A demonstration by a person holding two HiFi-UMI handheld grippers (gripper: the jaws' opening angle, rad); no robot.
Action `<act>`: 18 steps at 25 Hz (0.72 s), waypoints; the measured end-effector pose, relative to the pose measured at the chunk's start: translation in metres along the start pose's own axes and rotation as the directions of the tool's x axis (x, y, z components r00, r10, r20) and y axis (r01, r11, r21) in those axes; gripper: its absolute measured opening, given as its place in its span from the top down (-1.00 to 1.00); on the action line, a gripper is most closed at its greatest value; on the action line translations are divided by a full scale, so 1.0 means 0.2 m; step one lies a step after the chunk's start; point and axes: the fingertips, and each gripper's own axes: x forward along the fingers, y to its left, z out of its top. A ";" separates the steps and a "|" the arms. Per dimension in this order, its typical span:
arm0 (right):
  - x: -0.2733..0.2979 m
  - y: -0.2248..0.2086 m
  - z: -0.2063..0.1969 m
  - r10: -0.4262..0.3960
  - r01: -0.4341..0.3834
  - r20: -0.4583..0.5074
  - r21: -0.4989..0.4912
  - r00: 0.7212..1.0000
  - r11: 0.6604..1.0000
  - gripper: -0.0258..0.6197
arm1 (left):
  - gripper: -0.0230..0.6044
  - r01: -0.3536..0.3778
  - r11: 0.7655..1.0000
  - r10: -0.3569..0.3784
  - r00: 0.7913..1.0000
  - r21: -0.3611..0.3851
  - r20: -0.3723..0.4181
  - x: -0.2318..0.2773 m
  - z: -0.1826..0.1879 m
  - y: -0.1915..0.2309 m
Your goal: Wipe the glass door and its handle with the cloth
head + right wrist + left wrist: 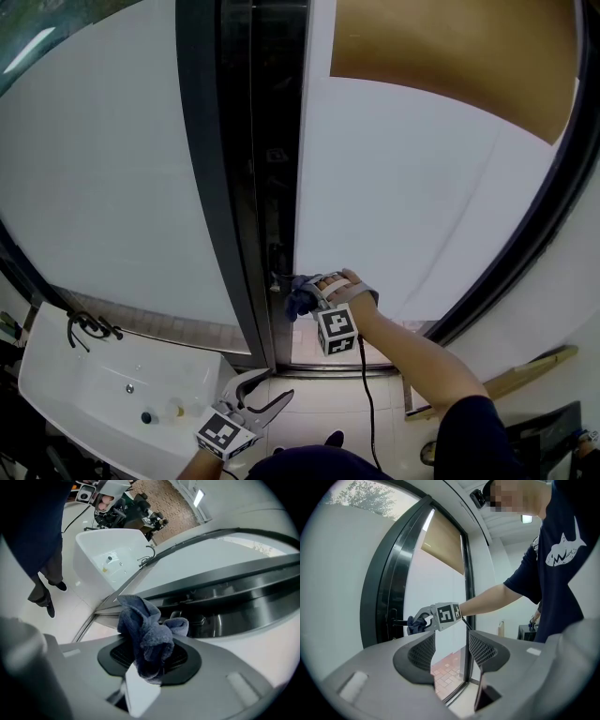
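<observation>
The right gripper [309,292] is clamped on a crumpled dark blue terry cloth [149,641], held at the black metal lever handle [397,622] on the frame edge of the dark-framed, white-looking glass door [403,187], while the left gripper [451,652] hangs low beside the white basin [84,375], jaws apart and empty.

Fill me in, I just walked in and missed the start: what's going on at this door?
A person holds a gripper in each hand at a glass door. The right gripper is shut on a bunched blue cloth and holds it up at the door handle, by the dark frame. The left gripper is open and empty, hanging low beside a white sink. Whether the cloth actually touches the handle is hard to tell.
</observation>
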 end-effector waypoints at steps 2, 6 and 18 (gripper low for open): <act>-0.02 0.02 -0.05 0.005 -0.005 -0.019 0.010 1.000 1.000 0.48 | 0.23 0.008 1.000 -0.008 1.000 0.000 0.005 0.01 0.02 -0.01; -0.06 0.04 -0.12 0.000 0.004 -0.038 0.086 0.999 0.996 0.48 | 0.23 0.011 1.000 -0.011 1.000 0.000 0.010 0.01 0.03 -0.02; 0.08 0.02 0.05 -0.127 -0.298 0.330 0.929 0.935 0.219 0.48 | 0.23 -0.024 1.000 0.024 1.000 0.005 -0.015 -0.06 -0.03 0.02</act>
